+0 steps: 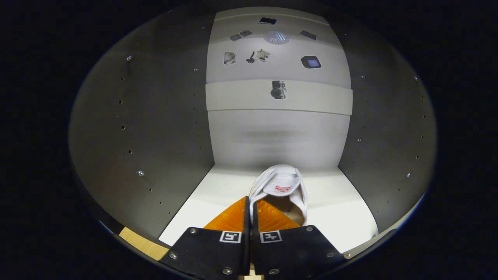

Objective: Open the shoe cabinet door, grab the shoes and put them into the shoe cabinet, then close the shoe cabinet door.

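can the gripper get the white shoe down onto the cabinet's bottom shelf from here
Probably yes. The gripper is already inside the shoe cabinet, its orange fingers pinching the collar of the white shoe. The shoe hangs just above, or on, the white bottom shelf, with nothing lying in its path.

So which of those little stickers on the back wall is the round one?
The round dotted sticker near the top, far beyond the tool, which is shut on the white shoe. The others are boxy or odd-shaped.
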`<state>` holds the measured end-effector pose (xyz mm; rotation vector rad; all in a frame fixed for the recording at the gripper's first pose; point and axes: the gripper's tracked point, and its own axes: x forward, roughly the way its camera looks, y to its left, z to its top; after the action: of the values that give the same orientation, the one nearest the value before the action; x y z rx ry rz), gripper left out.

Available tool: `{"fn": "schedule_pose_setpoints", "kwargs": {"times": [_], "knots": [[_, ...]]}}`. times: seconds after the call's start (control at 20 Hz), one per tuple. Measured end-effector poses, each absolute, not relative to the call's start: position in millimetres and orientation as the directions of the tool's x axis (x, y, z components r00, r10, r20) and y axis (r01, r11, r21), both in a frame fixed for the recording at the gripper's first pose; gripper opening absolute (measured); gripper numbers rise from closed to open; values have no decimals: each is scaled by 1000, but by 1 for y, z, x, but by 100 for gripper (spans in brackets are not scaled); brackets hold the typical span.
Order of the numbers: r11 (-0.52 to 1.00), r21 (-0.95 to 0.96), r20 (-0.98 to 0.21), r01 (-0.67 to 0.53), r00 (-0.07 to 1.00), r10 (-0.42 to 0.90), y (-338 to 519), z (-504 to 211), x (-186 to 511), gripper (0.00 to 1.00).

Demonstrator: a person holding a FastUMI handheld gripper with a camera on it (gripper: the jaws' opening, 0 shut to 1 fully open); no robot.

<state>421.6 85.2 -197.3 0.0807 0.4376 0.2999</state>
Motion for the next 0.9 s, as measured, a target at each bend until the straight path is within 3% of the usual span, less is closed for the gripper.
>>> {"fn": "schedule_pose_setpoints", "kwargs": {"times": [0.45,0.9], "knots": [[959,162,-408,-231,869,279,84,-192,417,20],[962,180,-329,-205,909,256,72,-157,400,24]]}}
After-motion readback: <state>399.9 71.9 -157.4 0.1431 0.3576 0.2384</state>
